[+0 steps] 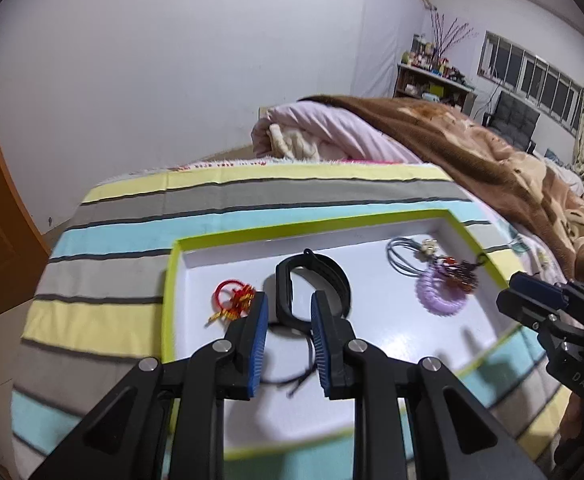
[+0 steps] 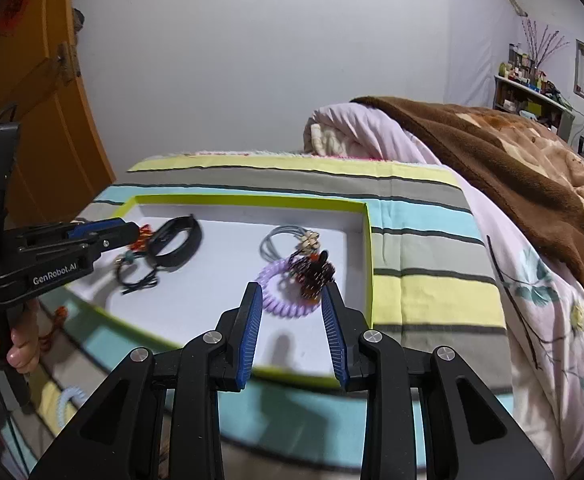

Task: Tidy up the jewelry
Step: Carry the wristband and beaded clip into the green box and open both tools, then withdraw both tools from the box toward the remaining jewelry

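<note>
Left wrist view: left gripper [image 1: 289, 312] hangs over the tray [image 1: 170, 280], a white-floored box lid with lime-green rim, lying on a striped sheet [image 1: 123, 240]. Its blue-padded fingers stand narrowly apart with nothing between the pads. The black band [image 1: 312, 286] lies just past the fingertips, at 12 o'clock from them; contact with the right pad cannot be told. Red-and-gold knot ornament [image 1: 233, 302] sits at 10 o'clock from the fingertips, just beside the left finger. A thin black cord [image 1: 292, 380] shows between the fingers, low on the tray floor. At 2 o'clock, well apart: grey hair ties [image 1: 402, 260], purple coil tie [image 1: 440, 296] and a dark beaded piece [image 1: 460, 274] touching the coil. Right gripper [image 1: 528, 298] enters at 3 o'clock over the tray's right rim; its opening cannot be told here. Brown blanket [image 1: 472, 148] heaps behind.

Right wrist view: right gripper [image 2: 292, 294] is over the near right part of the tray [image 2: 368, 260], fingers set moderately wide, holding nothing. Purple coil tie [image 2: 275, 288] and dark beaded piece [image 2: 314, 274] lie at 12 o'clock, between and just past the fingertips; beaded piece is just beside the right finger. Grey hair ties [image 2: 273, 242] lie farther at 12. Black band [image 2: 177, 238] stands on edge at 10 o'clock, black cord [image 2: 137, 278] near it. Left gripper [image 2: 131, 232] comes in from 9 o'clock, tips by the band.
</note>
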Demonstrator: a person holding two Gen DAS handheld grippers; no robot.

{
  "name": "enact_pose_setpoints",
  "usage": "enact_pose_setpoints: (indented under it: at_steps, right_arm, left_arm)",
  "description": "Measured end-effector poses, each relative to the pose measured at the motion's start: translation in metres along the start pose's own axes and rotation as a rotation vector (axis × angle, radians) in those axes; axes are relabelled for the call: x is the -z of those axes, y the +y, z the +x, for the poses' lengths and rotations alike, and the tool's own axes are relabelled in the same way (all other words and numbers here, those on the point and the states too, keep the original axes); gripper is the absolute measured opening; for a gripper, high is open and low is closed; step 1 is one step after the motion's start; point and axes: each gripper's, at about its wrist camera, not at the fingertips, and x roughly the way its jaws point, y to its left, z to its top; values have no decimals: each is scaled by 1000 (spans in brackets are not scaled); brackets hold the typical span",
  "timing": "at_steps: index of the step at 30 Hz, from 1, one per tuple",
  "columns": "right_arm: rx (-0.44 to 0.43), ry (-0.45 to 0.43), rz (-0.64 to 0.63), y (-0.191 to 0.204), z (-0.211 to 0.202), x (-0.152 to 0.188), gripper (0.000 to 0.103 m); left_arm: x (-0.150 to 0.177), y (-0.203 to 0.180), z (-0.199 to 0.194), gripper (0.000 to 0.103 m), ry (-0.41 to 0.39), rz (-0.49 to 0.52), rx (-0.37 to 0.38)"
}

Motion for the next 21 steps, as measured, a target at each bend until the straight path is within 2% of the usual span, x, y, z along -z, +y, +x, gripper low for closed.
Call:
enact_pose_setpoints:
  at_steps: [9,21]
  right_arm:
    - [-34,-45,-16,26,-59,28,32]
    - [-53,-83,-18,48,-115,67,32]
  left_arm:
    - [35,-3,-67,23,-60,-17,19]
    - [85,-4,-123,23,-124,-14,-5]
